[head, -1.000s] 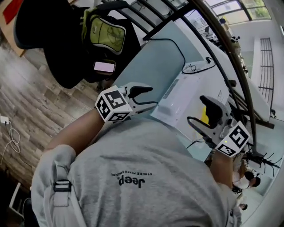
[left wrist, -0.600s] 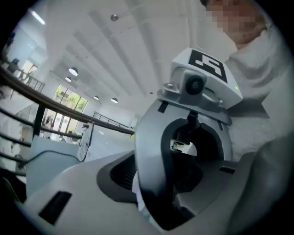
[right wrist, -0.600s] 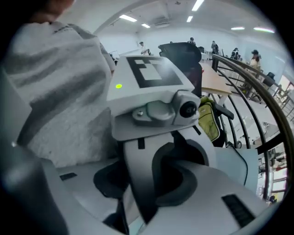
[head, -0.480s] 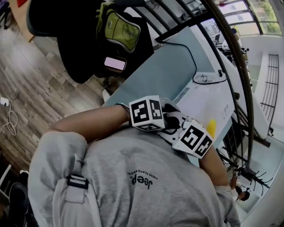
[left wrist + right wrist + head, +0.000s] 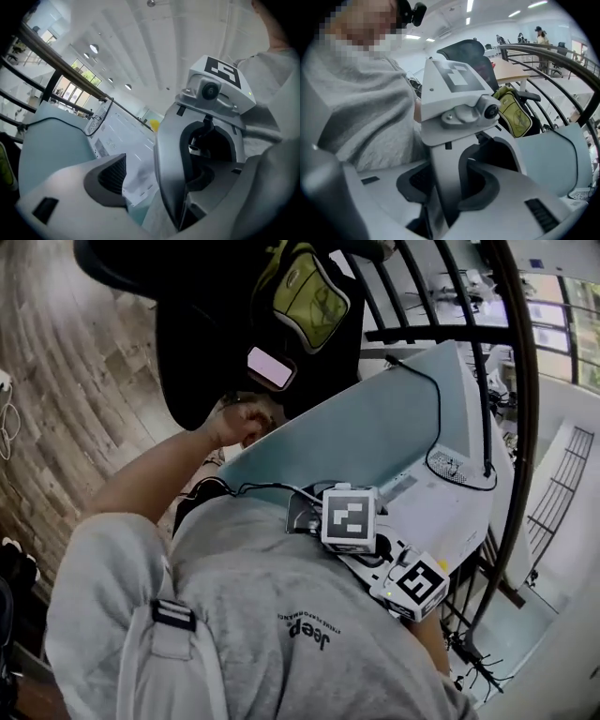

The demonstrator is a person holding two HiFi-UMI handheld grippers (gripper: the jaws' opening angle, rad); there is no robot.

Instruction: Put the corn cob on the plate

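The two grippers are hooked into each other at the table's near edge, against the person's grey shirt. Their marker cubes show in the head view, the left gripper's cube (image 5: 349, 518) and the right gripper's cube (image 5: 419, 582); the jaws are hidden there. My left gripper (image 5: 159, 187) has just been opening: it is open, with a gap beside the right gripper's finger (image 5: 169, 154) between its jaws. My right gripper (image 5: 447, 187) has closed on the left gripper's finger (image 5: 443, 173). A yellow corn cob (image 5: 154, 124) lies far off on the white table. No plate shows.
A teal desk mat (image 5: 375, 427) with a black cable covers the table's left part. A black chair carries a yellow-green backpack (image 5: 305, 296) and a phone (image 5: 272, 367). The person's bare left hand (image 5: 239, 420) is near the mat's edge. A dark railing (image 5: 511, 381) runs behind.
The grippers, apart and open a second ago, came together and sank toward the table edge. The left jaws then spread off the right gripper's finger. The left hand now shows bare, away from its cube.
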